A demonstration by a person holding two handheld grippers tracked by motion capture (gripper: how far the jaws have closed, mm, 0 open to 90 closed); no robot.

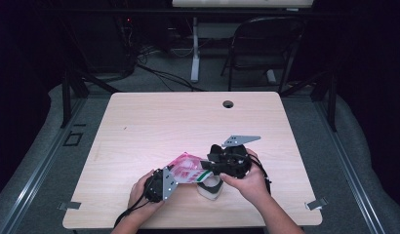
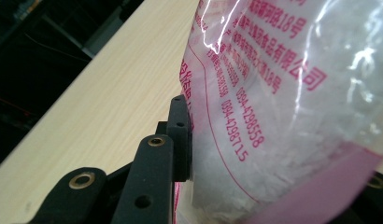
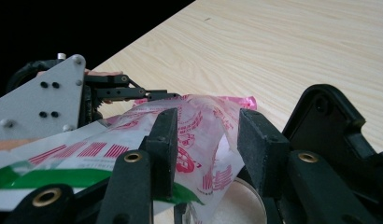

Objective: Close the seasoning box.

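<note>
A clear plastic bag with pink print and white grains inside hangs tilted just above the table's front edge. My left gripper is shut on its lower left part; in the left gripper view one black finger presses on the bag and the other jaw is hidden behind it. My right gripper comes in from the right. Its jaws stand apart around the bag's green-edged end, open. Under that end sits a white round container with white contents.
The pale wooden table stretches bare behind the hands, with a cable hole near its far edge. A folding chair and a desk leg stand on the floor beyond. The left gripper's grey plate shows in the right gripper view.
</note>
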